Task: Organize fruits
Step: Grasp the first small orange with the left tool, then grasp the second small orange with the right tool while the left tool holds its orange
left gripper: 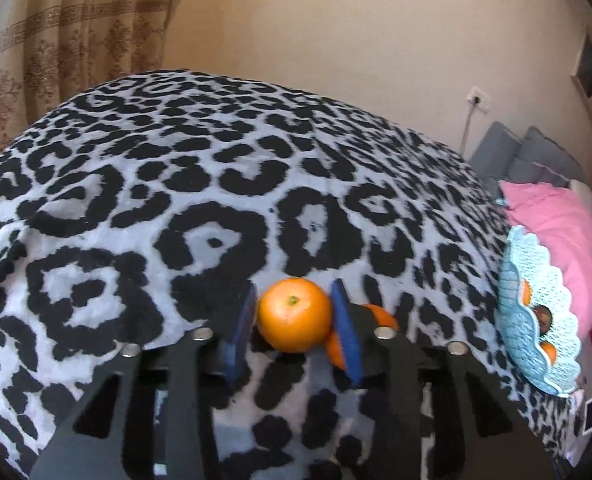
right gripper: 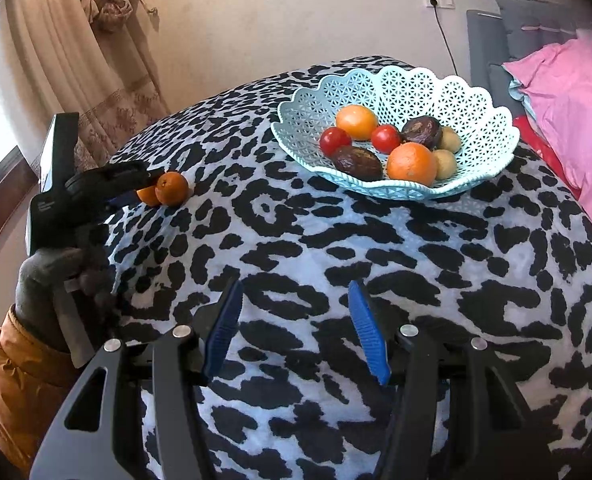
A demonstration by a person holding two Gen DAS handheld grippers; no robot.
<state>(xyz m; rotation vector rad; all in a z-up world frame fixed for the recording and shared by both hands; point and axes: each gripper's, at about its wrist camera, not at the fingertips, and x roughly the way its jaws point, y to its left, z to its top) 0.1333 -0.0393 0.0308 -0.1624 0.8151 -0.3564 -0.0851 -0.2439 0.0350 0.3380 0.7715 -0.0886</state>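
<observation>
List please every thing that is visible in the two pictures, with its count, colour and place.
Mandarins: two, orange, on the cloth; one between the left fingers, the other touching it.
Basket: one, light blue, on the cloth.
Oranges: two, orange, in the basket, one far, one near.
Tomatoes: two, red, in the basket.
Dark fruits: two, brown, in the basket.
Small round fruits: two, yellowish, in the basket.
Cloth: one, black and white spots.
Pillow: one, pink, right.
Curtain: beige, left.
Left gripper: shut on a mandarin.
Right gripper: open, empty.
</observation>
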